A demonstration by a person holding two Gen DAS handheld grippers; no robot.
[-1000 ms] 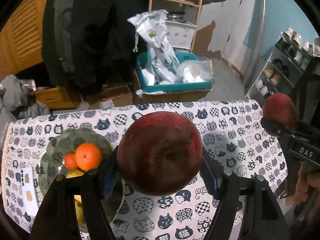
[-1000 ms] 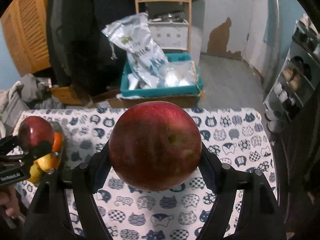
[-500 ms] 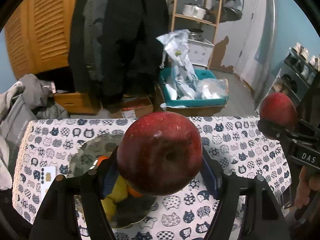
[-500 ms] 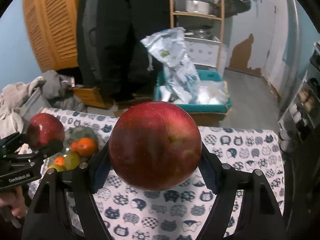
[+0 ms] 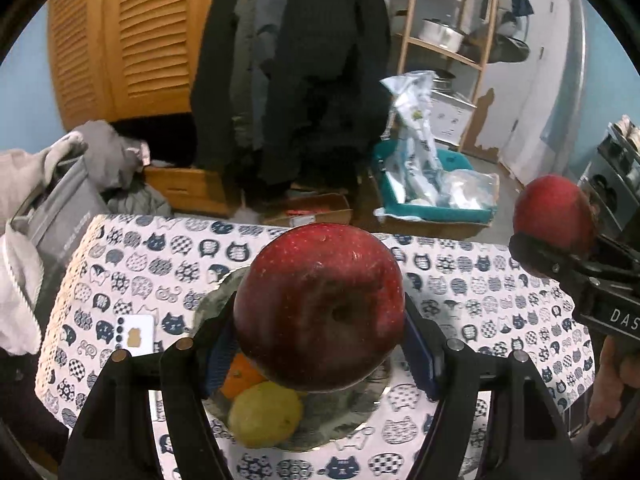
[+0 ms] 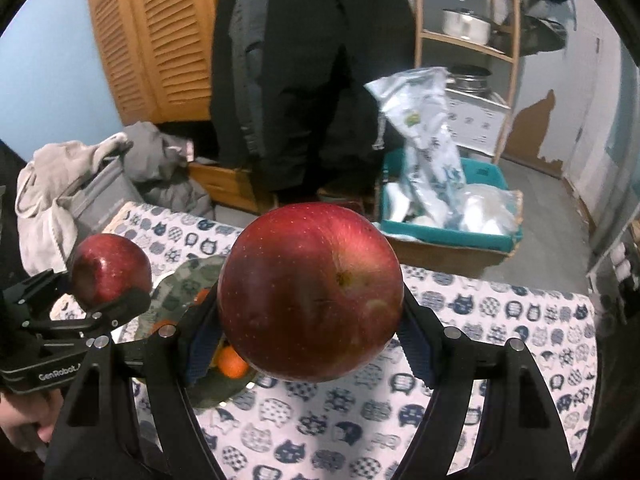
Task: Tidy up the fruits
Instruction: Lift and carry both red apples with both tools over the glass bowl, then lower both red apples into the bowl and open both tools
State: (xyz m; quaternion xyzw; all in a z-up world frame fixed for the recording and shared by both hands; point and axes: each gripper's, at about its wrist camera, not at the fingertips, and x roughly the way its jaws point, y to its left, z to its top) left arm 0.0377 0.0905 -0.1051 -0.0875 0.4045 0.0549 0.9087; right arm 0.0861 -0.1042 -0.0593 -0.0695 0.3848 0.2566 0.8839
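My left gripper is shut on a red apple and holds it over a grey-green plate. The plate holds a yellow lemon and an orange. My right gripper is shut on a second red apple, above the cat-print tablecloth to the right of the plate. Each gripper shows in the other's view: the right one with its apple, the left one with its apple.
A small white card lies on the cloth left of the plate. Behind the table are a teal bin with bags, cardboard boxes, hanging coats, a wooden shelf and clothes at the left.
Both grippers have moved left with their apples. The left apple now hangs over the middle of the plate, where the lemon shows below it. The right gripper has come closer to the plate.
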